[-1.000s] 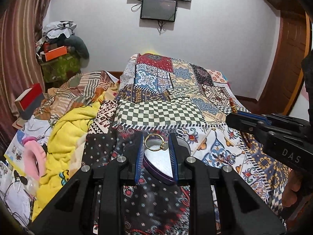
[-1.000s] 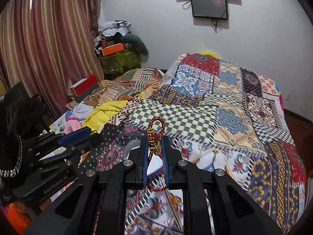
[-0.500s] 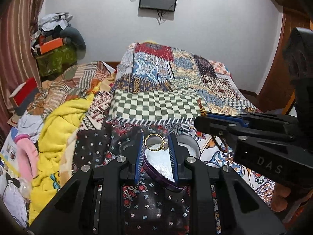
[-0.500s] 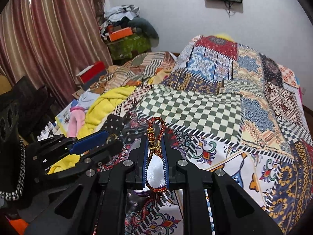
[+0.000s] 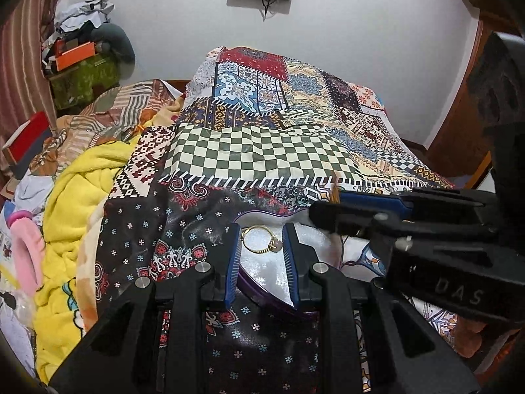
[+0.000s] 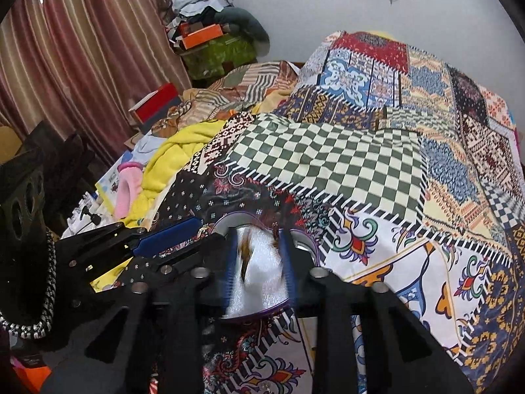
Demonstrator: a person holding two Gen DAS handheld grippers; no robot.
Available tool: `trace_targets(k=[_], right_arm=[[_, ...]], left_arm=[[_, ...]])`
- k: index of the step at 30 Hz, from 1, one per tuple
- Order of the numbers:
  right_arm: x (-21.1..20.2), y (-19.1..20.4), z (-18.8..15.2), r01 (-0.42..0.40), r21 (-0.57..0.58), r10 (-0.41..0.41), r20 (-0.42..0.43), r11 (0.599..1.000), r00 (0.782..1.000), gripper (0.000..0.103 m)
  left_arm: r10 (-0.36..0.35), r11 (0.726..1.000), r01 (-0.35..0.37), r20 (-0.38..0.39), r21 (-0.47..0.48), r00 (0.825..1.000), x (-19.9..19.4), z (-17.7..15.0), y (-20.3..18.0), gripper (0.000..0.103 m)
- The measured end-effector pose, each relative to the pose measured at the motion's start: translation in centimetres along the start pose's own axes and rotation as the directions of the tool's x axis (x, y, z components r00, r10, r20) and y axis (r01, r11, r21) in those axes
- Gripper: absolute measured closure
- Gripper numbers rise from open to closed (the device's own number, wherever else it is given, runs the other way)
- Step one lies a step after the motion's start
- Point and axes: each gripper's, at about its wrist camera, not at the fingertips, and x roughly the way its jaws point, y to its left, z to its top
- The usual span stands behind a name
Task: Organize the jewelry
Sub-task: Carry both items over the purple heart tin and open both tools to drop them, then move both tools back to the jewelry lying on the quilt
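The right gripper (image 6: 259,256) has just let go. Half a second ago its jaws were pinching the red-and-gold cord (image 6: 245,256) upright between them; now they stand spread. The cord is only a brown smear across the white lining of the box (image 6: 259,308), so blurred that I cannot tell whether it has landed or is mid-fall. Both wrists have also tipped down toward the quilt (image 6: 328,157), and the box fills more of each view than it did. For the task, that likely means the first piece is in the box or nearly so, and the ring (image 5: 261,239) is the one left to place.

The left gripper (image 5: 262,246) has not changed its hold. Its jaws pinch the gold ring, which lies flat across the gap with its small stone at the ring's 4 o'clock, directly over the box lining. A release from there should drop it inside, though the ring could roll on the smooth lining.

The left view alone shows the ring and its grip sharply. It also shows the right gripper side-on, entering from 3 o'clock and reaching over the box's far edge, but not whether its jaws are apart. The right view alone shows the spread jaws and the blurred cord. There the left gripper enters from 9 o'clock and the ring cannot be made out.
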Motion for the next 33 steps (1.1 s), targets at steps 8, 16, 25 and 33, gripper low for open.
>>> trace_targets(k=[8, 16, 25, 33], right_arm=[[-2.3, -0.3, 0.1, 0.031, 0.01, -0.032, 0.056, 0.999, 0.998, 0.066], [-6.6, -0.1, -0.2, 0.131, -0.01, -0.128, 0.136, 0.991, 0.982, 0.066], [-10.2, -0.5, -2.8, 0.188, 0.0, -0.186, 0.152, 0.982, 0.971, 0.065], [-12.1, -1.8, -6.1, 0.245, 0.02, -0.246, 0.112, 0.969, 0.963, 0.065]], left_arm=[[0.014, 1.0, -0.014, 0.007, -0.006, 1.0, -0.7, 0.3, 0.1, 0.079], [0.036, 0.999, -0.036, 0.069, -0.008, 0.997, -4.4, 0.9, -0.1, 0.074], [0.048, 0.998, -0.052, 0.109, 0.038, 0.993, -8.2, 0.6, -2.1, 0.063], [0.021, 0.996, -0.027, 0.073, 0.082, 0.997, -9.3, -1.1, -4.4, 0.059]])
